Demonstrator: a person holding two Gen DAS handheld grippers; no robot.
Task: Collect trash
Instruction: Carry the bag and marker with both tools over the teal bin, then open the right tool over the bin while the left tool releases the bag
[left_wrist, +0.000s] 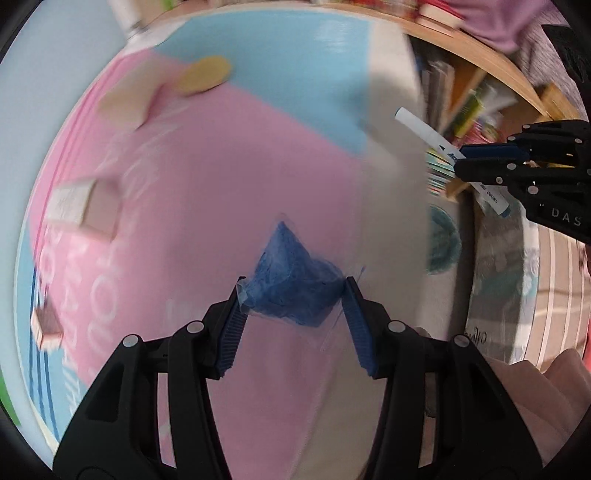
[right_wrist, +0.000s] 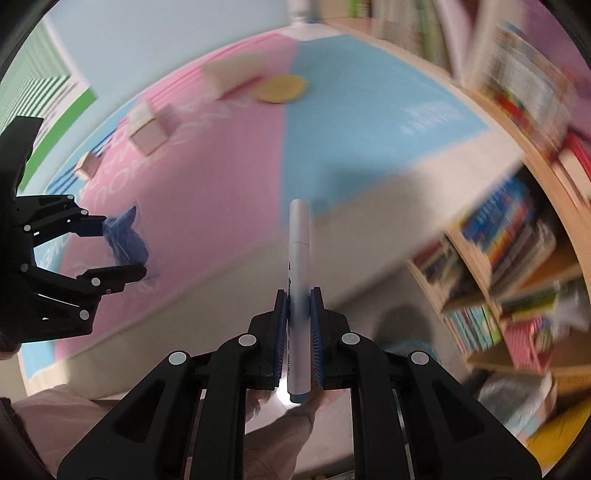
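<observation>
My left gripper (left_wrist: 293, 291) is shut on a crumpled blue bag in clear plastic (left_wrist: 291, 280) and holds it above the pink and blue table mat (left_wrist: 207, 177). My right gripper (right_wrist: 298, 295) is shut on a white marker pen with a blue end (right_wrist: 298, 266) that points forward. The right gripper with the marker (left_wrist: 436, 138) also shows at the right of the left wrist view. The left gripper with the blue bag (right_wrist: 125, 236) shows at the left of the right wrist view.
Small pinkish boxes (left_wrist: 85, 208) (right_wrist: 151, 131), a larger box (right_wrist: 232, 72) and a yellow disc (right_wrist: 282, 88) lie on the mat. A wooden bookshelf full of books (right_wrist: 509, 240) stands to the right. A teal bin (left_wrist: 443, 240) sits below the table edge.
</observation>
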